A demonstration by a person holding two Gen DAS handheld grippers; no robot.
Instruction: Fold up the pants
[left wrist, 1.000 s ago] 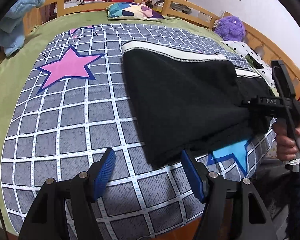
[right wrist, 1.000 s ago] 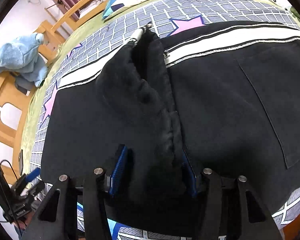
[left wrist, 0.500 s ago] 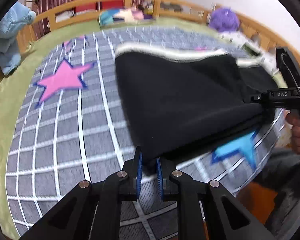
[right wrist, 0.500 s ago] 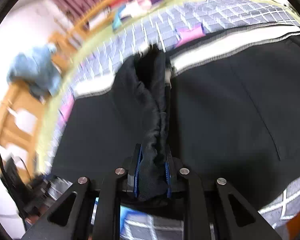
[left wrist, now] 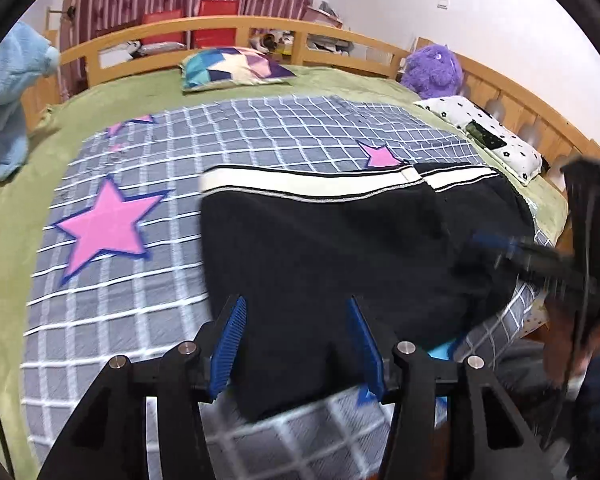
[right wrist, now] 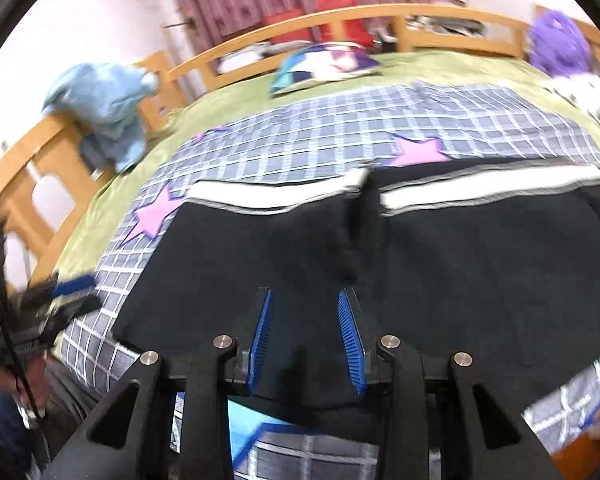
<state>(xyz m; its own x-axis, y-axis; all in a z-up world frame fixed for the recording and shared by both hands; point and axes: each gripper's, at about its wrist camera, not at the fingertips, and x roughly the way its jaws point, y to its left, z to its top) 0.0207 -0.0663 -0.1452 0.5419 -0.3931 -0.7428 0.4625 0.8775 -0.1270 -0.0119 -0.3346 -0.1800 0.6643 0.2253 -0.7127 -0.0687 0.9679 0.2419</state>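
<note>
The black pants [left wrist: 340, 256] lie flat near the front edge of the bed [left wrist: 16, 240], on the checked blanket [left wrist: 140, 280]. The left gripper [left wrist: 296, 344] and the right gripper [right wrist: 306, 340] hang above the cloth, jaws opening, pads touching nothing.

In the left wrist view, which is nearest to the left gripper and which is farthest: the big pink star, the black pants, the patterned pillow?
From the left gripper:
1. Black pants, right in front, between the opening jaws but not pinched.
2. Big pink star, farther up, to the left.
3. Patterned pillow, at the far end by the wooden rail.
</note>
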